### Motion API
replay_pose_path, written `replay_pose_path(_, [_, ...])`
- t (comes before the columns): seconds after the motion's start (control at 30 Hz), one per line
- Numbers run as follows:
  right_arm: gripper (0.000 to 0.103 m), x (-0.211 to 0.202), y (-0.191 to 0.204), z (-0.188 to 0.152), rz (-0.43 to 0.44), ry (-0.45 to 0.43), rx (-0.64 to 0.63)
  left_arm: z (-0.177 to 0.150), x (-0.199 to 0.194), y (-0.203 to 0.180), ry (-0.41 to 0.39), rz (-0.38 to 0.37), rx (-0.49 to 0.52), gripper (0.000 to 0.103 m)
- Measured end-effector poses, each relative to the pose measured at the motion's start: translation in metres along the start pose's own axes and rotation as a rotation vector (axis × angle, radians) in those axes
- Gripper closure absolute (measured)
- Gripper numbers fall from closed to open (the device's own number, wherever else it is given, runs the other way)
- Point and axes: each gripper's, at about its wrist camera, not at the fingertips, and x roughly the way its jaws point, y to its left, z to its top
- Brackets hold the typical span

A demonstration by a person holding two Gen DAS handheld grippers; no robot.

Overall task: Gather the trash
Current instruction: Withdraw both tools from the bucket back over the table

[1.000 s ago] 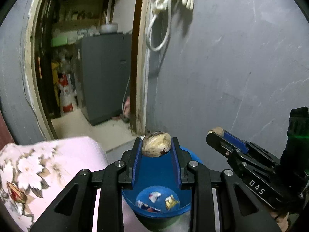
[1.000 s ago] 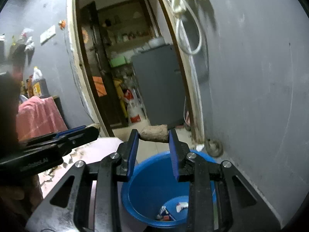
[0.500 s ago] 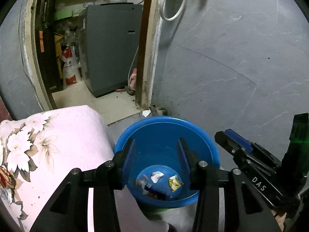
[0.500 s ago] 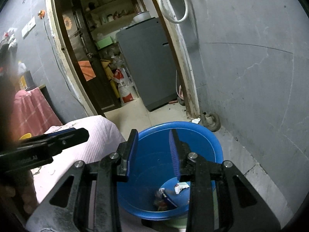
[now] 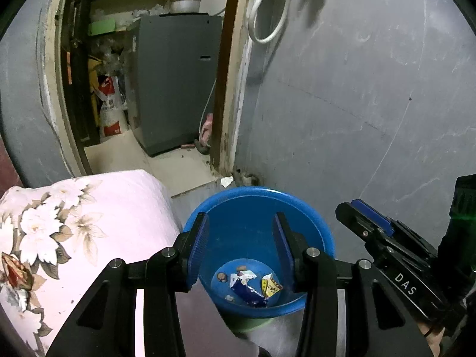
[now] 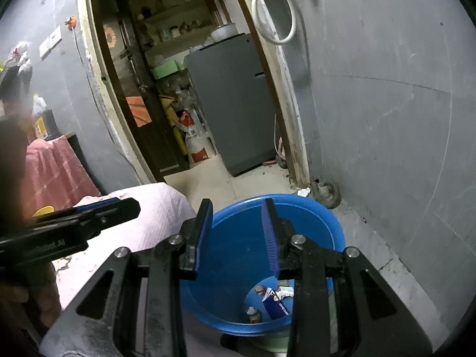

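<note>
While upright, blue bin (image 5: 315, 223) mouth-up, wrappers (image 5: 253, 285) apparently flat inside.

Place: a lived-in home, the corner of a room beside a doorway.
Walls: grey plaster wall (image 5: 342, 104), scuffed and scratched.
Doorway: worn wooden door frame (image 6: 285, 119) opening onto a storeroom or kitchen.
Beyond it: grey fridge (image 6: 232, 101), cluttered shelves (image 6: 175, 35), a printed sack (image 6: 195, 139) on the tiled floor (image 5: 166, 166).
Furnishing: pink floral cloth (image 5: 74, 223) over a tabletop.
Near wall: blue plastic bin (image 5: 253, 208) with wrappers (image 5: 253, 285) inside.
</note>
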Motion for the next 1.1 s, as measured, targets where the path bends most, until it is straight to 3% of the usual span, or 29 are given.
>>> replay_pose_path(0.47, [0.056,-0.044,0.062,0.026,0.045,-0.105,-0.086,0.006,-0.092,0.034,-0.161,0.046,-0.065,0.064])
replay_pose_path(0.57, [0.051,-0.052,0.080,0.030,0.065,-0.130,-0.103,0.004,-0.114,0.047,-0.201,0.065,-0.092,0.058])
replay_pose_path(0.7, [0.037,-0.059,0.107,0.033,0.084,-0.161,-0.126,-0.001,-0.147,0.069,-0.257,0.101,-0.125,0.055])
replay_pose_path(0.77, [0.029,-0.063,0.120,0.034,0.095,-0.180,-0.133,-0.005,-0.161,0.078,-0.286,0.125,-0.136,0.050])
replay_pose_path(0.83, [0.016,-0.067,0.133,0.033,0.108,-0.202,-0.140,-0.010,-0.177,0.088,-0.315,0.152,-0.155,0.040])
replay_pose_path(0.93, [0.006,-0.072,0.152,0.032,0.124,-0.229,-0.151,-0.021,-0.198,0.104,-0.347,0.180,-0.192,0.024])
replay_pose_path(1.0, [0.000,-0.073,0.165,0.031,0.137,-0.243,-0.160,-0.030,-0.212,0.116,-0.376,0.210,-0.219,0.016])
replay_pose_path(1.1, [0.000,-0.074,0.186,0.028,0.162,-0.267,-0.172,-0.043,-0.233,0.135,-0.422,0.264,-0.253,0.006])
